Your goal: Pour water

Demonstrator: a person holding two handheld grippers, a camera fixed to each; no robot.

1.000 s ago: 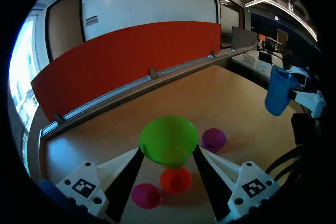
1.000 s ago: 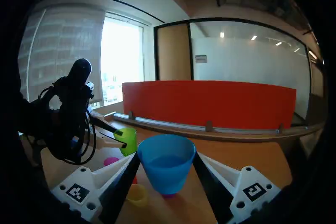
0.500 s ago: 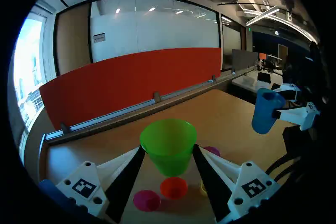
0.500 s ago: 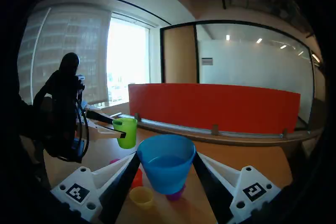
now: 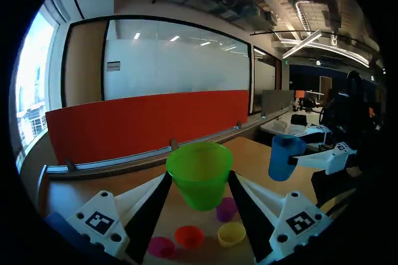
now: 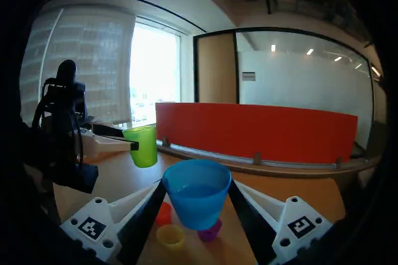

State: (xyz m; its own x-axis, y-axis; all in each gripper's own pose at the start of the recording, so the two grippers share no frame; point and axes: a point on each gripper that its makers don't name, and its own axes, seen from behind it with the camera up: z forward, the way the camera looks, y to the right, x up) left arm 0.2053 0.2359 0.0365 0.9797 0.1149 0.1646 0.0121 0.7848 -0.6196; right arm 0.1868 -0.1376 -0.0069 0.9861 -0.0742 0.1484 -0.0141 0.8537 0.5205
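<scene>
My left gripper (image 5: 199,185) is shut on a green cup (image 5: 200,173), held upright in the air above the wooden table (image 5: 89,193). My right gripper (image 6: 197,198) is shut on a blue cup (image 6: 197,193) with water in it, also upright and lifted. In the left gripper view the blue cup (image 5: 283,156) hangs to the right at about the same height, gripped by the other gripper (image 5: 293,160). In the right gripper view the green cup (image 6: 142,145) floats at the left, clamped by the other gripper (image 6: 133,144).
Small cups stand on the table below: pink (image 5: 161,246), orange (image 5: 189,236), yellow (image 5: 231,233) and purple (image 5: 227,209). A red partition (image 5: 144,123) with a metal rail runs along the table's far edge. A person's dark arm and cables (image 6: 59,135) are at the left.
Both grippers have risen with their cups; the small cups now lie farther below. The green and blue cups have come closer together and sit near level with each other.
</scene>
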